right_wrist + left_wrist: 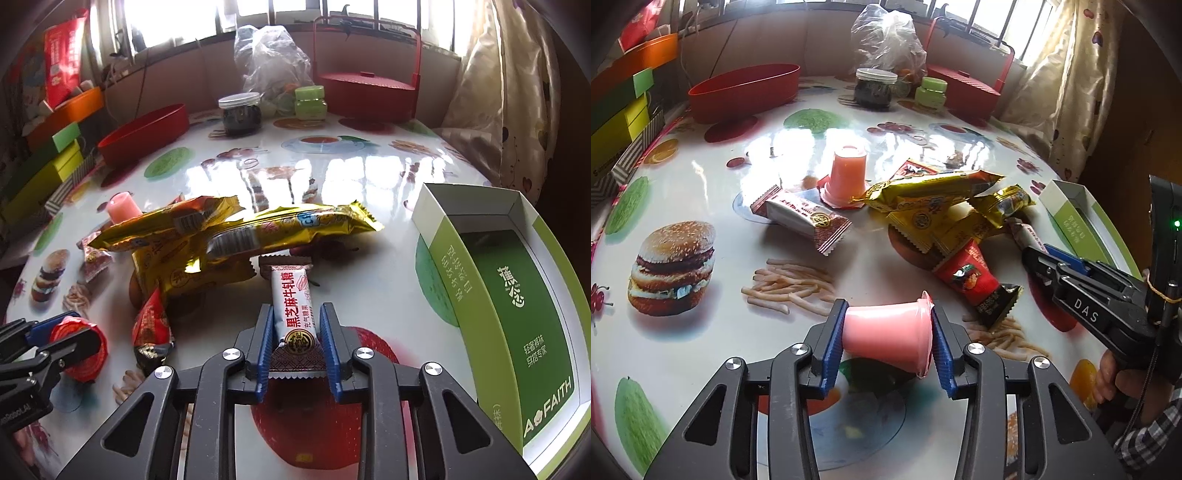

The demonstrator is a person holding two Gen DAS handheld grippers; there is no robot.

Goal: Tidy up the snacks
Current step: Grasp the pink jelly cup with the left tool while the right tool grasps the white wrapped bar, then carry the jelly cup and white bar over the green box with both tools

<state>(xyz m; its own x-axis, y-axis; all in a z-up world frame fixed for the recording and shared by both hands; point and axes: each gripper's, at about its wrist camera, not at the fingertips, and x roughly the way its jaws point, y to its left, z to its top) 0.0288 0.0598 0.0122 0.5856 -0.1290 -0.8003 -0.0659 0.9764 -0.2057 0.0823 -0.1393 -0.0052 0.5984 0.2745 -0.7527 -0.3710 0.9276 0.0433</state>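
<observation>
A pink jelly cup (886, 338) lies on its side just above the printed tablecloth, and my left gripper (888, 312) is shut on it, one blue pad on its base and one on its lid. My right gripper (297, 310) is shut on a white and brown nougat bar (293, 306) that points away from me. Ahead lies a pile of gold wrappers (236, 229), a red packet (151, 321), another white and red bar (801, 218) and a second pink cup (846, 177) standing upside down. The open green and white box (509, 295) sits right of the right gripper.
A red oval bowl (746, 88) stands at the back left, beside stacked coloured boxes (624, 110). At the back are a dark jar (873, 88), a green jar (932, 92), a plastic bag (886, 37) and a red handled basket (365, 92). A curtain (498, 110) hangs at the right edge.
</observation>
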